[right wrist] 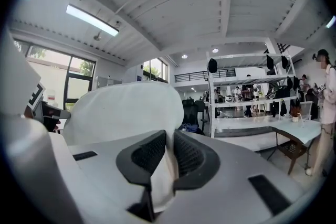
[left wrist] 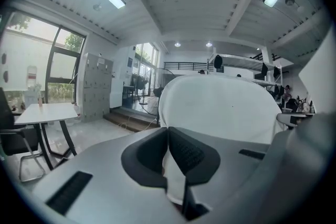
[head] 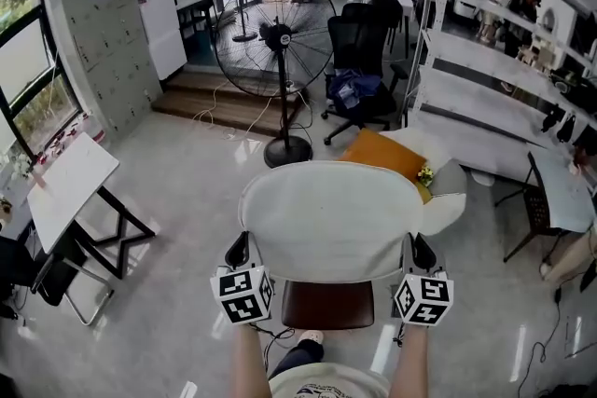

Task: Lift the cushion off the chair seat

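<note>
Standing fan (head: 274, 37) and black office chair (head: 359, 61) ahead. White cushion (head: 331, 219) hangs above the brown chair seat (head: 328, 305), long axis left to right. Left gripper (head: 238, 249) and right gripper (head: 423, 252) jaws pinch its side edges.

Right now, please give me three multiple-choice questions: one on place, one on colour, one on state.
1. Where is the white cushion? A on the floor; B held up over the chair seat; C on a table.
2. What colour is the seat? A brown; B green; C blue.
3. How are the left gripper and right gripper? A both open; B one open; C both shut on the cushion.
Answers: B, the bare seat shows below it; A, the head view shows it; C, white fabric is pinched between each pair of jaws.
</note>
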Demonstrator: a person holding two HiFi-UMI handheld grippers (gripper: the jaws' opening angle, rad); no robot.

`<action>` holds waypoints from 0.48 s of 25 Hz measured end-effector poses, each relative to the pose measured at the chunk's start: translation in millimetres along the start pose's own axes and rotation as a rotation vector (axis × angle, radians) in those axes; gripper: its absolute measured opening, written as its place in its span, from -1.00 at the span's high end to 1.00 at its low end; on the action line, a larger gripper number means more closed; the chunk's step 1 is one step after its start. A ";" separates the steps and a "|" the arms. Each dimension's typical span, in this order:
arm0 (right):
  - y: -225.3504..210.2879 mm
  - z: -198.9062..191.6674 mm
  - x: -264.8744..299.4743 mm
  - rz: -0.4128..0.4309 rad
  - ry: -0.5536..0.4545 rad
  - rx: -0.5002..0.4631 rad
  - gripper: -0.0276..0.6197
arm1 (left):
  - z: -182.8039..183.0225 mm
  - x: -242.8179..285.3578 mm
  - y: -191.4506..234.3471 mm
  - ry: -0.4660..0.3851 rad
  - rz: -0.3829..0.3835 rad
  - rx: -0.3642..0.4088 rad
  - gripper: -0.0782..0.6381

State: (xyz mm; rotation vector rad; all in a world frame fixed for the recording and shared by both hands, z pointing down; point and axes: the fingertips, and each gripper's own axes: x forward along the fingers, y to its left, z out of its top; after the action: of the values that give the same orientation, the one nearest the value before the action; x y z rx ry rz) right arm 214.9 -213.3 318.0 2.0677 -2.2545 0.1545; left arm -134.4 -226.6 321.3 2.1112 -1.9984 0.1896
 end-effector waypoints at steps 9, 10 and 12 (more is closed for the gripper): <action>-9.9 13.6 -0.6 -0.001 -0.023 0.022 0.72 | 15.7 -1.6 -11.1 -0.021 -0.003 -0.001 0.71; -10.8 13.8 -1.1 -0.001 -0.025 0.021 0.72 | 15.5 -1.8 -12.1 -0.023 -0.002 -0.001 0.71; -13.6 15.1 -2.2 0.001 -0.032 0.020 0.72 | 15.4 -2.4 -14.6 -0.026 -0.002 -0.002 0.71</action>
State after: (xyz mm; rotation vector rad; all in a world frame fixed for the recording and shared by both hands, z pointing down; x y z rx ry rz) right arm 228.8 -214.3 303.0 2.0937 -2.2819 0.1462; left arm -121.0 -227.5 304.7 2.1247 -2.0099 0.1603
